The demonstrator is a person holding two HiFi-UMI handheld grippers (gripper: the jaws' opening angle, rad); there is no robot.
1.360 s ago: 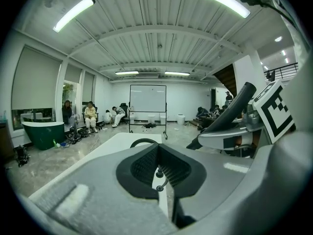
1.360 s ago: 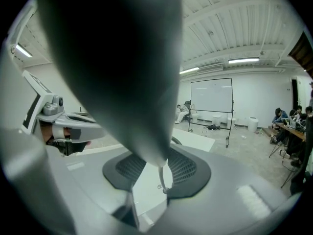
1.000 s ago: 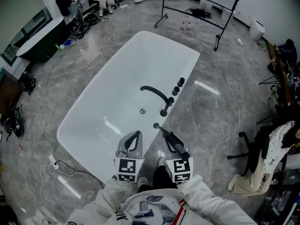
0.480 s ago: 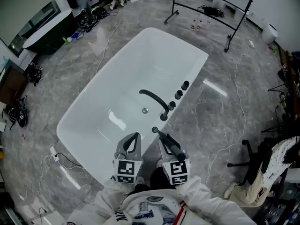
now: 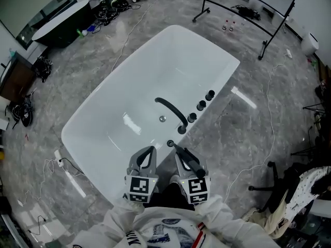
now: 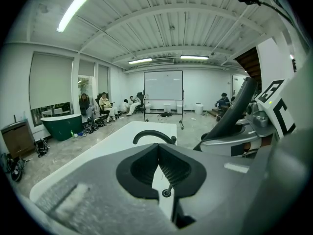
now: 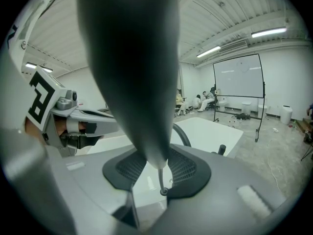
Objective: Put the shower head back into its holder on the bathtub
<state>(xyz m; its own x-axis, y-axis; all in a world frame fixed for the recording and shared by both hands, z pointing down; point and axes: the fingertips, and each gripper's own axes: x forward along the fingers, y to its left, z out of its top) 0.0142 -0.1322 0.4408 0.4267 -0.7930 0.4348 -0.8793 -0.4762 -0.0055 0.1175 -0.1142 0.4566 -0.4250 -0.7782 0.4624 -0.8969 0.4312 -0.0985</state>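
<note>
The white bathtub [image 5: 155, 71] stands slantwise on the grey marbled floor [image 5: 269, 138], and the person leans over its near rim with a gripper in each hand; the right gripper [image 5: 182, 155] is clamped round the black shower head [image 5: 193, 161], whose handle runs up between the ribbed pads and fills much of the right gripper view; its far end points at the rim, just beside the small dark holder [image 5: 170, 143], but not in it; the left gripper [image 5: 149, 151] hangs close beside the right one, over the tub's edge, with its jaws drawn together at the tips and nothing between them; further along the same rim the curved black spout [image 5: 170, 109] arches over the basin, with a row of black knobs [image 5: 201, 105] behind it and the drain [image 5: 162, 119] showing below; a cable [image 5: 258, 154] trails across the floor to the right of the tub; at the far end of the room a whiteboard [image 6: 163, 84] stands on its frame, and people [image 6: 105, 106] sit near it.
</note>
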